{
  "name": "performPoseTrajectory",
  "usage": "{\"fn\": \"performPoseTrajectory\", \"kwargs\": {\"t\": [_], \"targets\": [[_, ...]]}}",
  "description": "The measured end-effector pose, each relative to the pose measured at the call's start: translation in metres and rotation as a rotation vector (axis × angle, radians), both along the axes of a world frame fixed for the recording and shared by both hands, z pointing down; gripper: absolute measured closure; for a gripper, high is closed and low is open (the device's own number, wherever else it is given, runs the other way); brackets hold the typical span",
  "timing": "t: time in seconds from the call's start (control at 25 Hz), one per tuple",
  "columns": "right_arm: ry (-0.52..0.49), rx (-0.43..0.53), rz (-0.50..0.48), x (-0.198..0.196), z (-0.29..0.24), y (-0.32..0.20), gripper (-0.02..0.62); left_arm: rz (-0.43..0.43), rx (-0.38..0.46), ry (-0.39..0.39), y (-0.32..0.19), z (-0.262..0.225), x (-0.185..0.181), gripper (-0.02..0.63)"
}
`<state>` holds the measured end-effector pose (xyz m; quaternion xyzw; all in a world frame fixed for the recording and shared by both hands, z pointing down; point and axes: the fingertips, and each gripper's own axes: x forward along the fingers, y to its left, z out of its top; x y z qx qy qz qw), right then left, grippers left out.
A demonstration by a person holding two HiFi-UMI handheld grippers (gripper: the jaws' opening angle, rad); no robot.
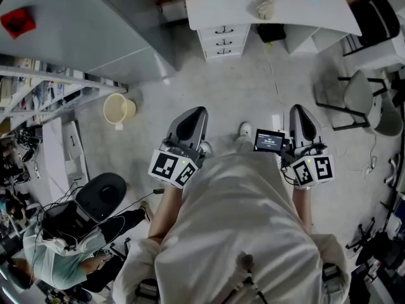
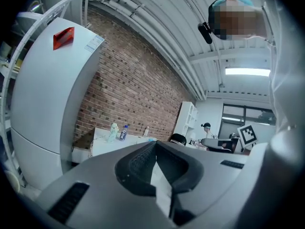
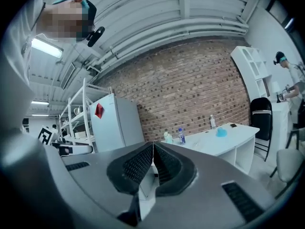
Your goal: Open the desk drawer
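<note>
- Well short of the bench [image 1: 291, 11], I hold the left hand-held gripper [image 1: 197, 114] closed and empty.
- Beside it, the right hand-held gripper [image 1: 299, 111] is closed, empty too.
- Under the bench, the drawers [image 1: 223, 41] sit shut.

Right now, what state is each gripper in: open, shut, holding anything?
Left gripper: shut, nothing between its jaws.
Right gripper: shut, nothing between its jaws.

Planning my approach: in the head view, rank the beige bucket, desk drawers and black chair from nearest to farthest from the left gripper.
From the left gripper:
1. beige bucket, close by on its left.
2. desk drawers, ahead, slightly right.
3. black chair, far off at the upper right.
</note>
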<state>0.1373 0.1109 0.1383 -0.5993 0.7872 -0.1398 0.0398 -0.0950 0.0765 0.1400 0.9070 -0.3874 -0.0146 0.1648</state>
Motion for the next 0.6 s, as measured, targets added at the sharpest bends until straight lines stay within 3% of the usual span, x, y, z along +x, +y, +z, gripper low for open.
{"fn": "performPoseTrajectory", "kwargs": {"t": [0.2, 0.44, 0.6], "targets": [[-0.002, 0.007, -0.097, 0.047, 0.007, -0.029, 0.568, -0.062, 0.012, -0.016, -0.005, 0.004, 0.055, 0.598], [0.004, -0.026, -0.211, 0.050, 0.014, -0.076, 0.568, -0.159, -0.016, -0.017, -0.029, 0.007, 0.062, 0.598], [0.013, -0.063, -0.238, 0.052, 0.029, -0.099, 0.568, -0.200, -0.053, -0.034, -0.039, 0.018, 0.055, 0.598]]}}
